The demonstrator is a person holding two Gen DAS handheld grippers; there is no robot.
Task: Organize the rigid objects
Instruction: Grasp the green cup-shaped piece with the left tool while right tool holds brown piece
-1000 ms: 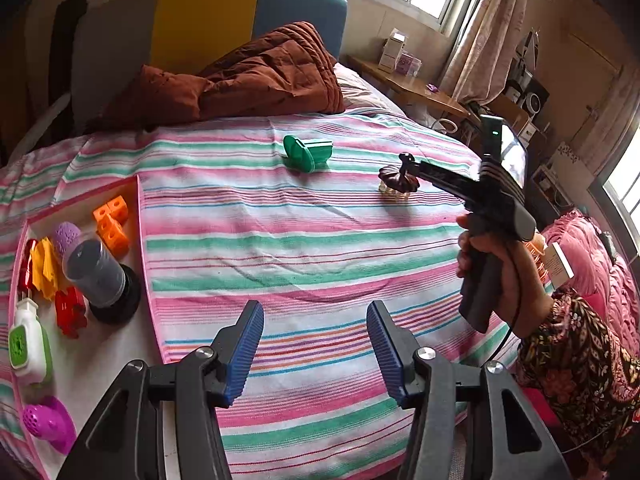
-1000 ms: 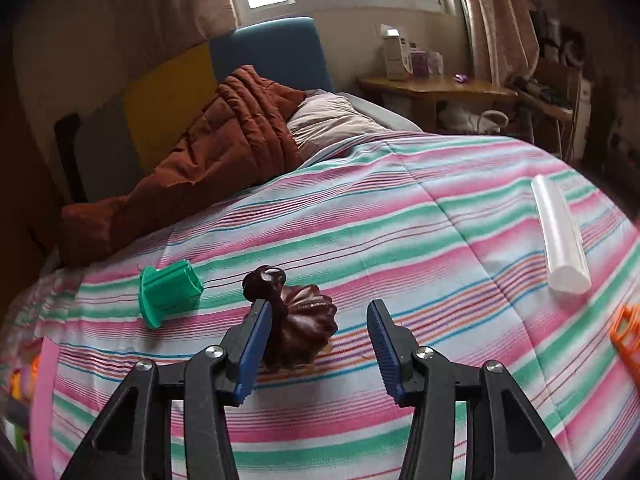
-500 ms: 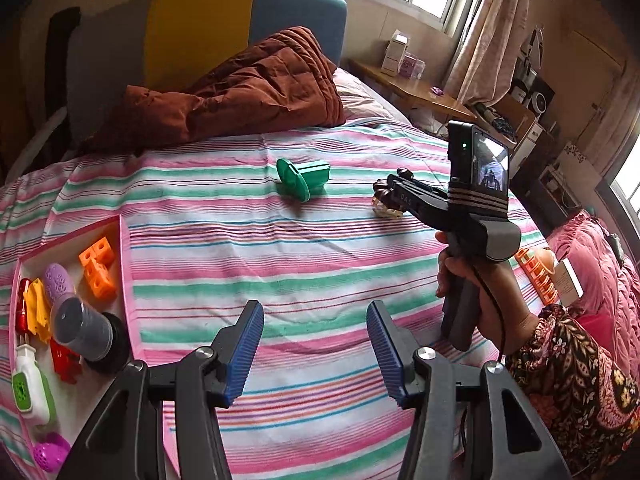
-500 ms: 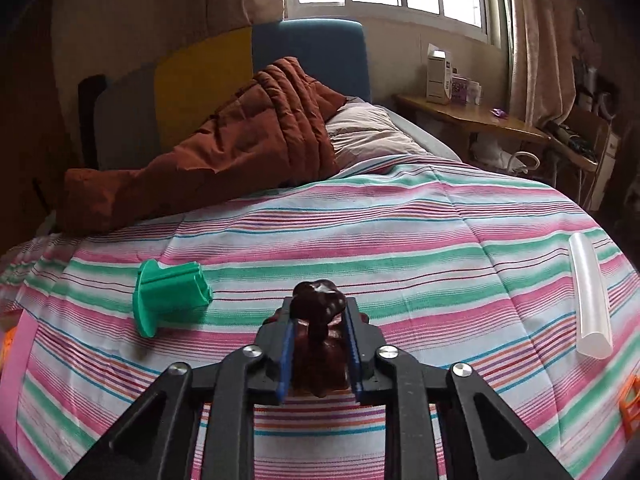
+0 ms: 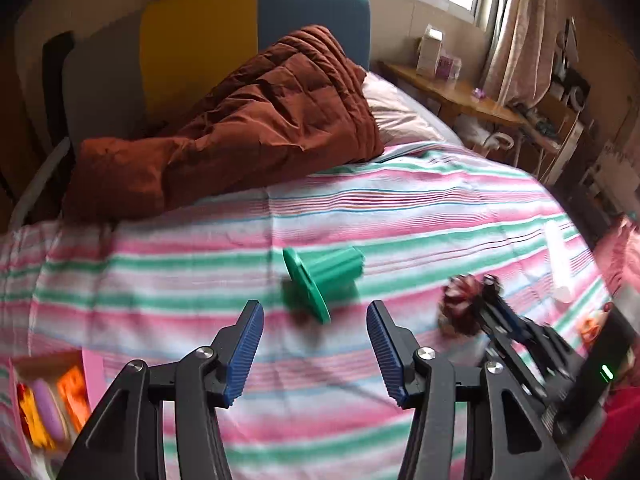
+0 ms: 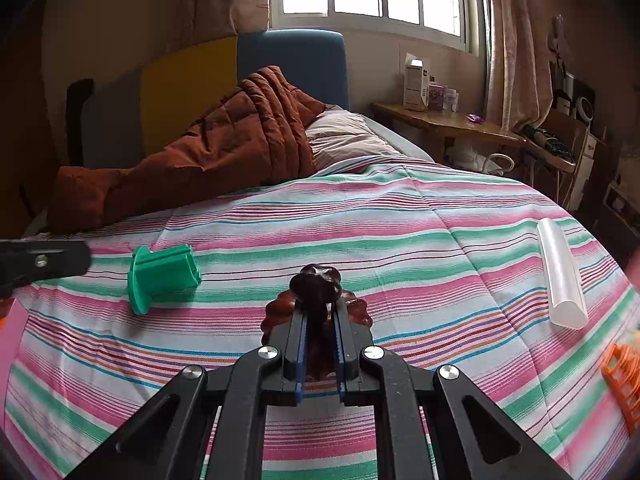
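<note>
The right claw (image 6: 319, 322) is closing on the dark brown ornament (image 6: 316, 300), a small carved piece with a knob on top; its thin neck sits between the blue pads (image 6: 301, 344), which already press it from both sides. The ornament stands on the striped bedspread (image 6: 400, 216), near the middle of the bed.

The left claw (image 5: 315, 354) is wide open and holds nothing. In its view the green spool (image 5: 322, 278) lies on its side just ahead of the fingers, with the flat flange turned toward the camera. At the lower left edge a pink tray (image 5: 93, 364) with some colourful pieces is partly visible, though blurred.

To do this step well, the right claw should probably finish closing below the knob, so the knob works as a stop and the piece cannot slide out. It is better to lift straight up first, because the soft bedspread may let the base tip. The left claw should likely take the spool across its round body, not by the thin flange. A clear tube (image 6: 560, 276) and an orange piece (image 6: 624, 380) wait at the right side.
</note>
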